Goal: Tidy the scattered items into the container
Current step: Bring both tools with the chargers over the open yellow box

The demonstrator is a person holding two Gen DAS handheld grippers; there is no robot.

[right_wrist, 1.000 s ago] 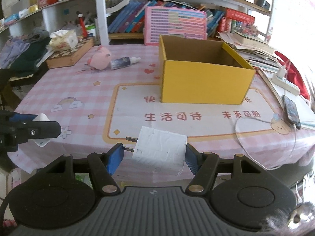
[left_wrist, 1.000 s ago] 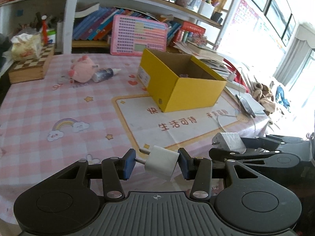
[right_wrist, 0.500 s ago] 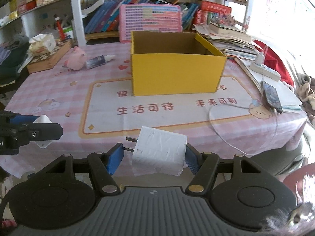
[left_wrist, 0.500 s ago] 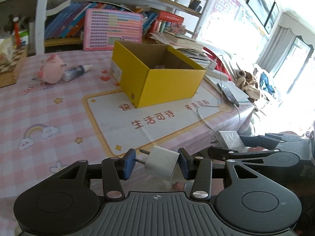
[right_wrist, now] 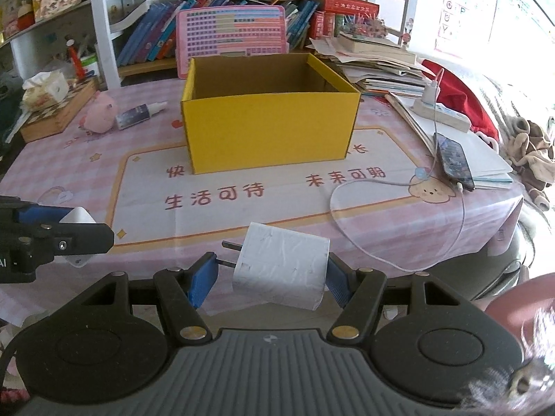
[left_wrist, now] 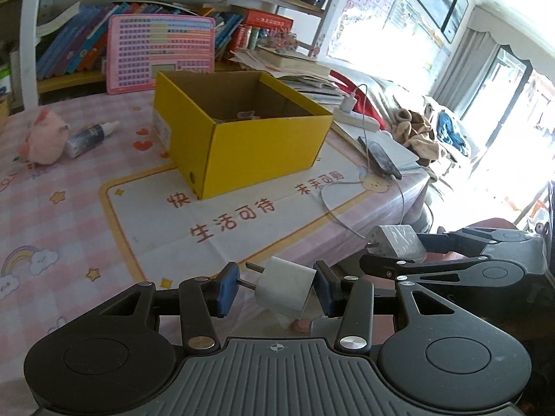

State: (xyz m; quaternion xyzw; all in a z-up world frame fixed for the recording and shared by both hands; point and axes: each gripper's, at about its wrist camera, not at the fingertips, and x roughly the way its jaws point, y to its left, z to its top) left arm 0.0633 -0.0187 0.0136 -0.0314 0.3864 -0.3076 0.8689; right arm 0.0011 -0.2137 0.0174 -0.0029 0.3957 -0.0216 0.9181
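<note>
Both wrist views have swung since a second ago: the open yellow cardboard box (left_wrist: 242, 128) has slid from right of centre toward the middle of the left view, and in the right view it has drifted left to the upper centre (right_wrist: 270, 118).

At the lower centre of the left view, the left gripper (left_wrist: 275, 289) stands part-open, clamped end to end on a small white plug adapter (left_wrist: 285, 291), whose prongs press the left blue pad. The right gripper (right_wrist: 270, 274) grips a larger white wall charger (right_wrist: 282, 265) likewise, prongs pointing left.

Only the left view looks down into the box, where a small item lies on its floor; the right view sees just its near wall and shaded inside. Only the right view shows the wooden chessboard box (right_wrist: 57, 111) at upper left. Both show the pink plush toy (left_wrist: 43, 137) and small dark dropper bottle (left_wrist: 90, 135) lying on the pink checked tablecloth (left_wrist: 52, 225), left of the box.
</note>
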